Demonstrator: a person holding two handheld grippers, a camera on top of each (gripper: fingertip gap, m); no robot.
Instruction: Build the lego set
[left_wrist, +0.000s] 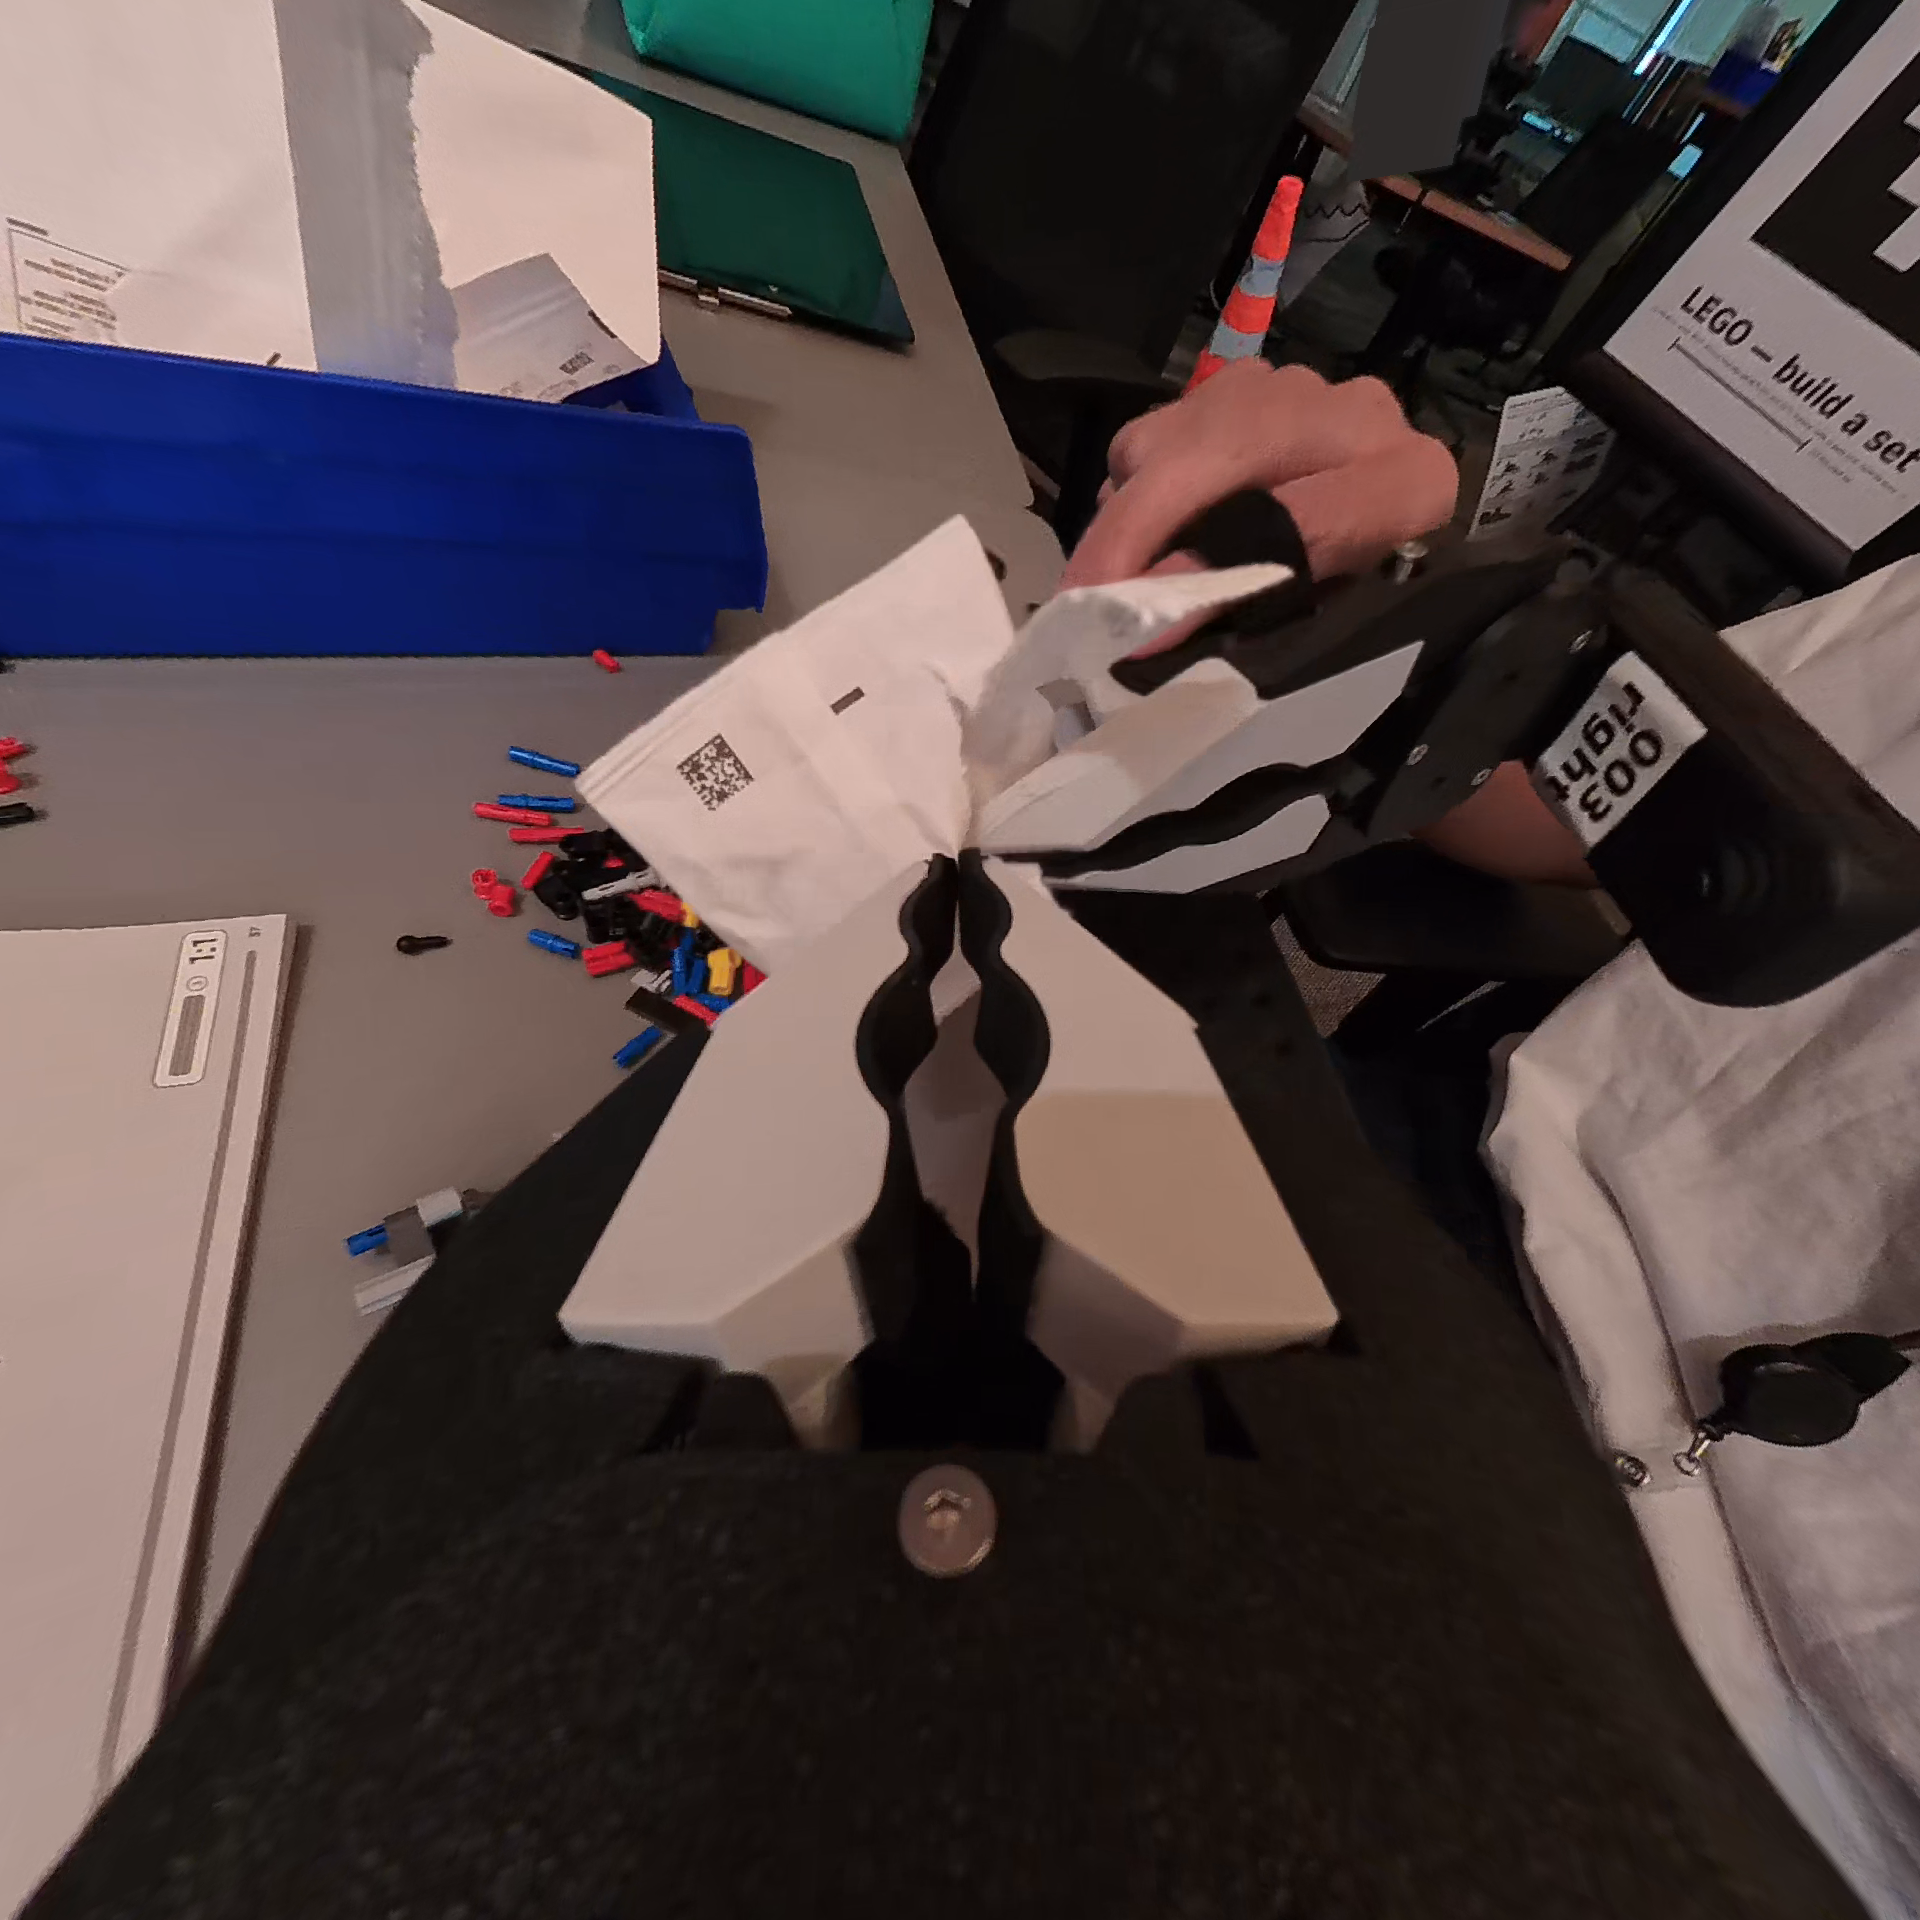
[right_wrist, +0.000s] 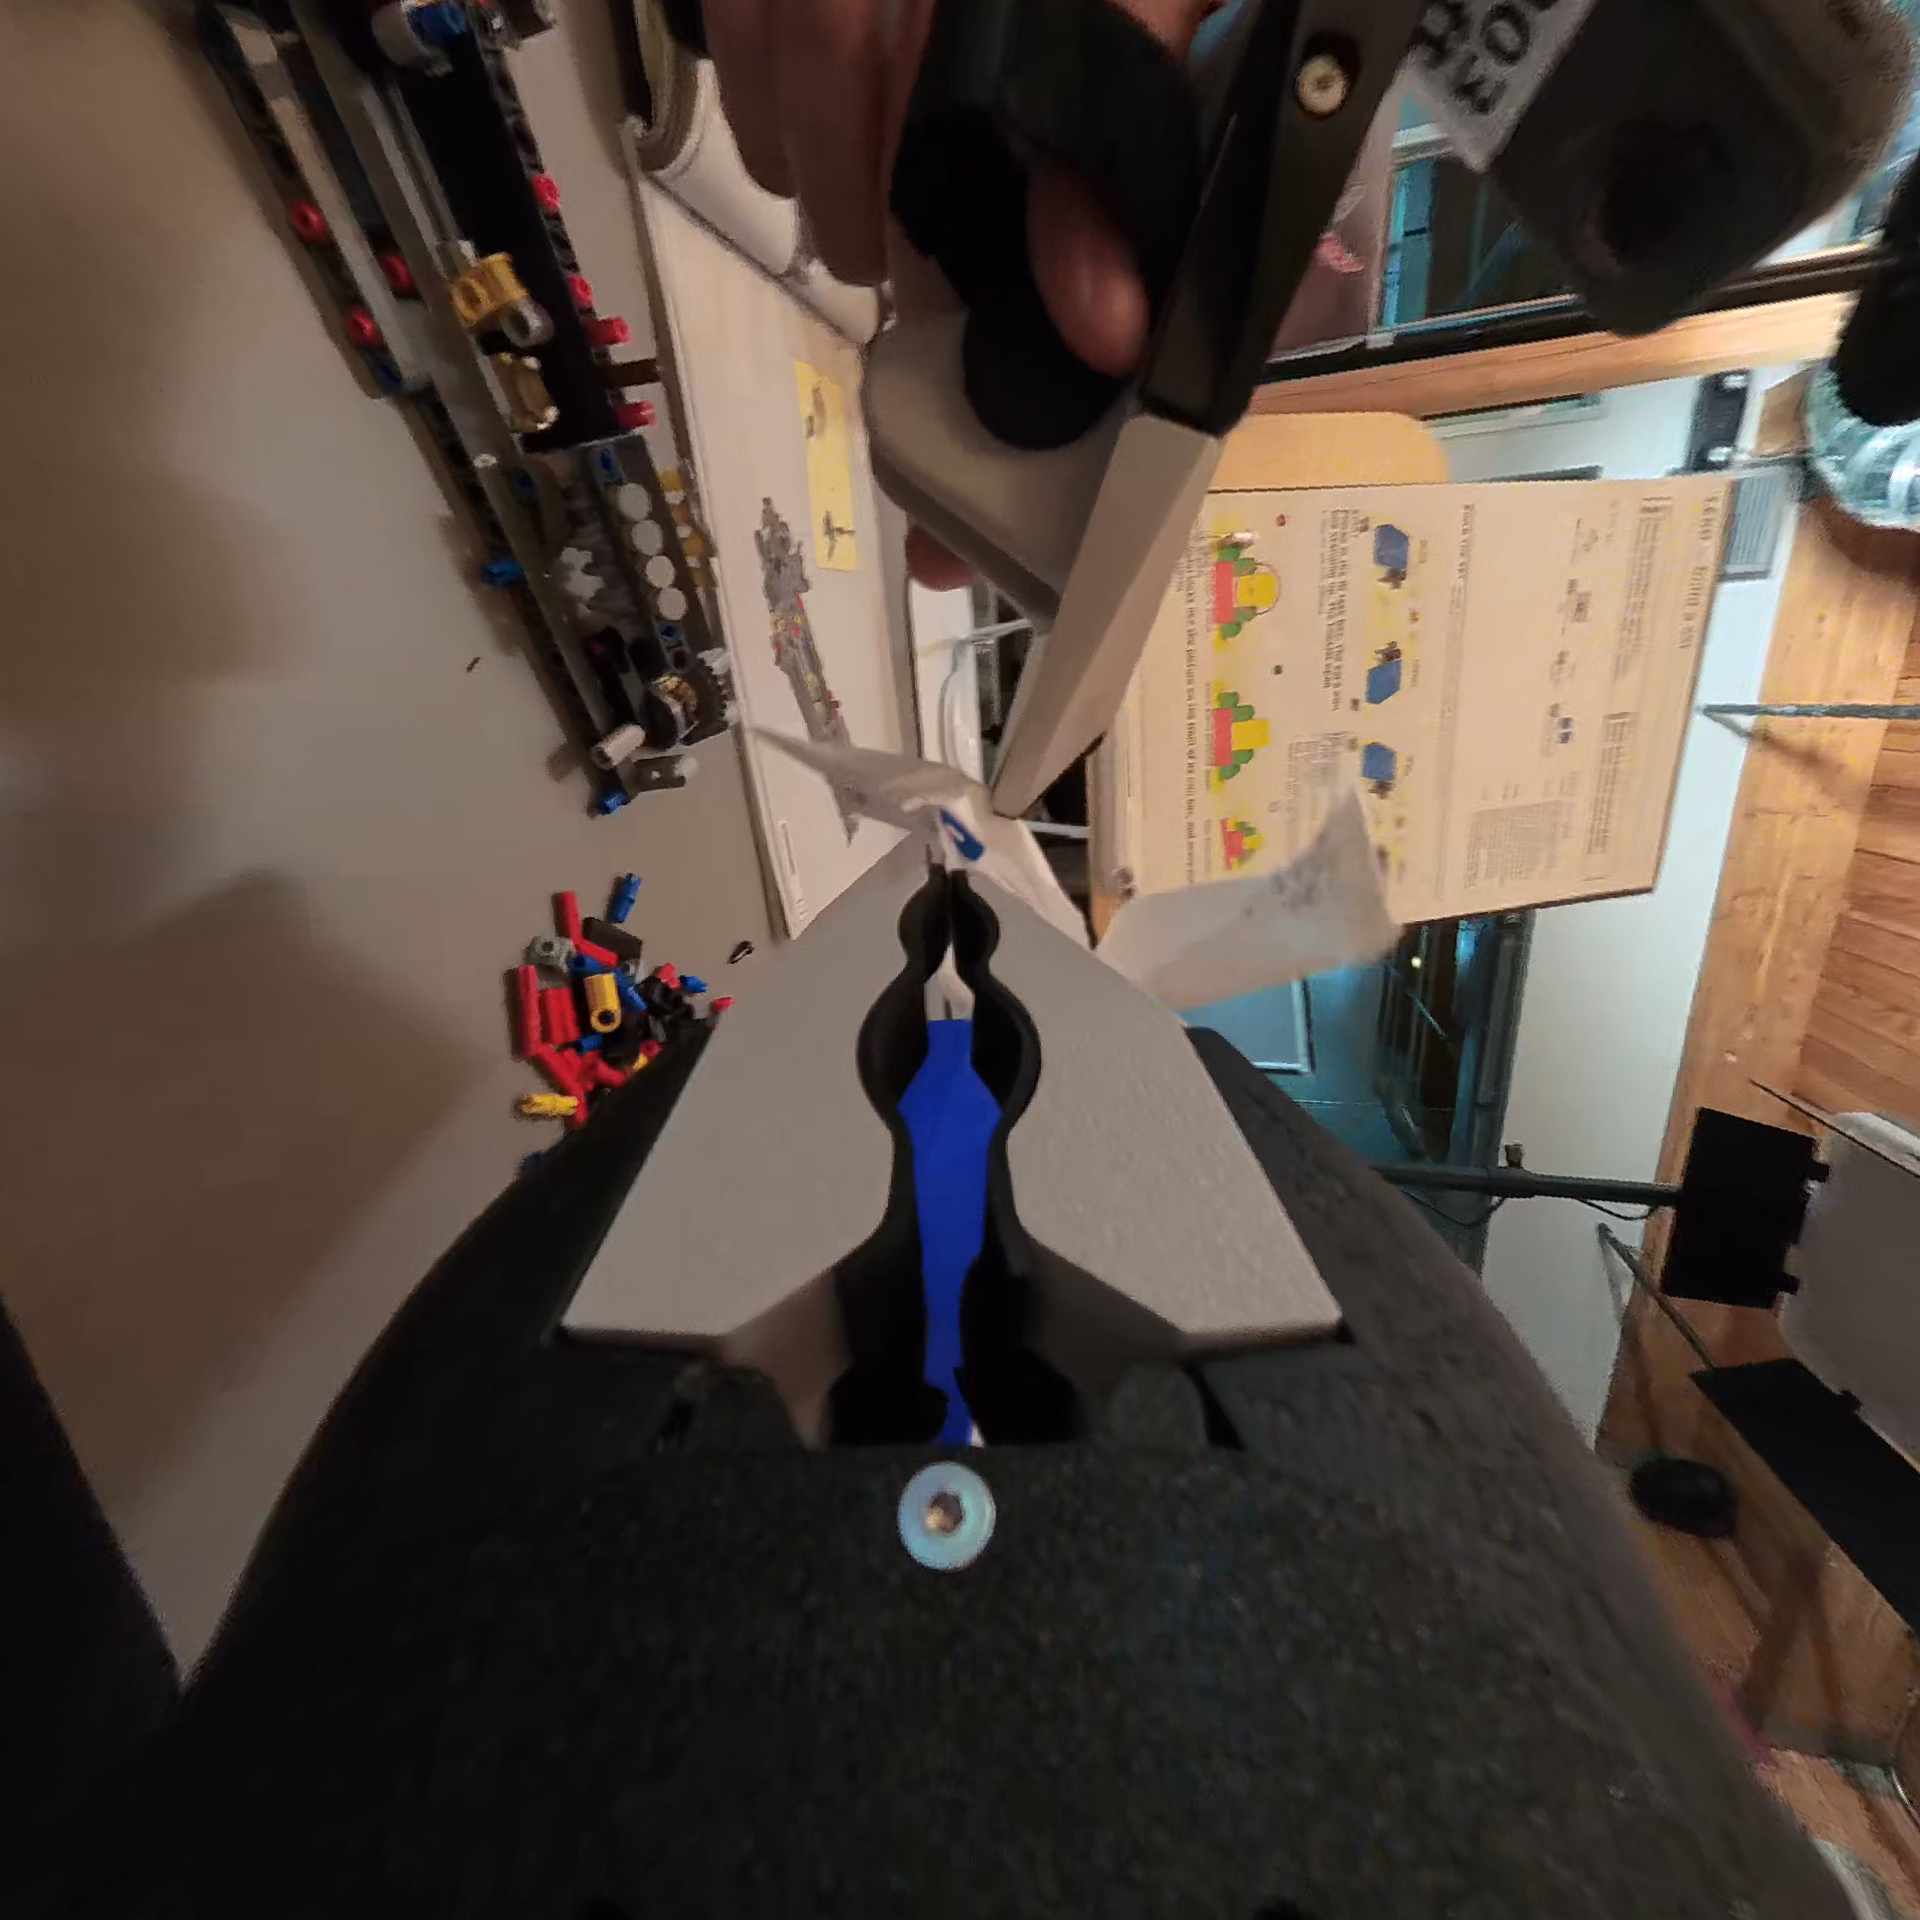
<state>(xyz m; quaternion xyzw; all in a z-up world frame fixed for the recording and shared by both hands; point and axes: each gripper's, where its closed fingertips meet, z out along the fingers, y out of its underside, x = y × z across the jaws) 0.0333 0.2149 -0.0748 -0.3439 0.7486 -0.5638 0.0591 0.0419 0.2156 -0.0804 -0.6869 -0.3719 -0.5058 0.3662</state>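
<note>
Left wrist view: the left gripper (left_wrist: 958, 868) has its jaws pressed together on the lower edge of a white paper bag (left_wrist: 821, 769), held above the grey table (left_wrist: 312, 790).
Right gripper: the right gripper (left_wrist: 1003, 831) comes from the right side and pinches the same bag at its crumpled top; a hand (left_wrist: 1278, 468) holds it.
Right wrist view: the bag (right_wrist: 1247, 914) is torn and blurred between the two grippers.
Loose pieces: a small pile of lego pieces (left_wrist: 623, 914), red, blue, black and yellow, lies on the table under the bag.
Around: an instruction booklet (left_wrist: 114, 1195) is at the near left; the half-built lego model (right_wrist: 540, 436) lies far on the table, beside an open booklet.
Blue bin: a blue bin (left_wrist: 364, 499) at the far left contains white paper bags (left_wrist: 343, 177).
In the way: the held bag hides part of the pile.
</note>
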